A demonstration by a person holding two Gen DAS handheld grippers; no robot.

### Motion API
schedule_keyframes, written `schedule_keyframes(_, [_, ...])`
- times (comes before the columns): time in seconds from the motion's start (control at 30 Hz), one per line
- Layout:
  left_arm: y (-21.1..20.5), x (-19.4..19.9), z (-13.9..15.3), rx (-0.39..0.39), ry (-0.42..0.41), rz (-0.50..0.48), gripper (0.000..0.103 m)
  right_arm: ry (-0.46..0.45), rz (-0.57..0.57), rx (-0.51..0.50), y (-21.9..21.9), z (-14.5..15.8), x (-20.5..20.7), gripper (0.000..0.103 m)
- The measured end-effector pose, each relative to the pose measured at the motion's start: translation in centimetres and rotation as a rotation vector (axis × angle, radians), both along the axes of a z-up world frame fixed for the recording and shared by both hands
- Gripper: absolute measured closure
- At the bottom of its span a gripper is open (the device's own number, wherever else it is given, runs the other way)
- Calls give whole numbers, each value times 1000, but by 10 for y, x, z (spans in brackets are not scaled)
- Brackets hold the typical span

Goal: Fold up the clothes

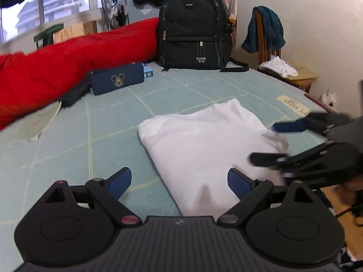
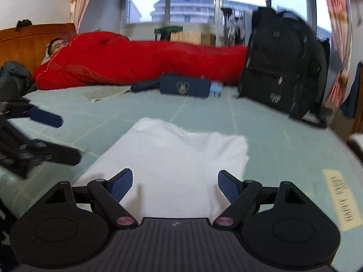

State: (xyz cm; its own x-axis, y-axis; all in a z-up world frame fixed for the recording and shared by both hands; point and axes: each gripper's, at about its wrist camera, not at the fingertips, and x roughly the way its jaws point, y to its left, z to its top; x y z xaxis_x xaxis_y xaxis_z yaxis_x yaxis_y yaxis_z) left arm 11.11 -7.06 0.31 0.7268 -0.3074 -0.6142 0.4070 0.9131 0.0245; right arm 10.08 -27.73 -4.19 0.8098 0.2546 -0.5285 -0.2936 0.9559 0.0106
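A white garment lies folded into a neat rectangle on the pale green mat of the bed. My left gripper hangs open just above the garment's near left edge, with nothing between its blue pads. At the right of the left wrist view my right gripper is open over the garment's right side. In the right wrist view the same garment fills the centre, and my right gripper stands open above its near end, holding nothing. My left gripper shows open at the left there.
A black backpack stands at the mat's far end. A person lies under a red quilt along the far side. A navy pouch and a black case lie beside it. A chair with a teal towel stands right.
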Motion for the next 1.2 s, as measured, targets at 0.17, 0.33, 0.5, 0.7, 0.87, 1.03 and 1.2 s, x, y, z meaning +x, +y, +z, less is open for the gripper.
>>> schedule_keyframes(0.17, [6, 16, 4, -48, 43, -36, 11, 31, -16, 31, -7, -26, 4, 10])
schedule_keyframes(0.33, [-33, 53, 16, -114, 112, -195, 11, 15, 10, 28, -7, -30, 1, 6])
schedule_keyframes(0.5, [-96, 98, 14, -194, 224, -399, 11, 20, 31, 81, -16, -32, 1, 6])
schedule_keyframes(0.7, [-150, 152, -30, -182, 396, -418, 12, 12, 54, 95, -18, -36, 0, 3])
schedule_keyframes(0.87, [-158, 170, -41, -226, 419, -384, 12, 9, 70, 117, -23, -38, 3, 1])
schedule_keyframes(1.03, [-142, 153, -13, -172, 335, -344, 12, 8, 65, 106, -19, -36, 2, 0])
schedule_keyframes(1.2, [-89, 124, 6, -173, 309, -306, 11, 18, 34, 101, -15, -27, 3, 0])
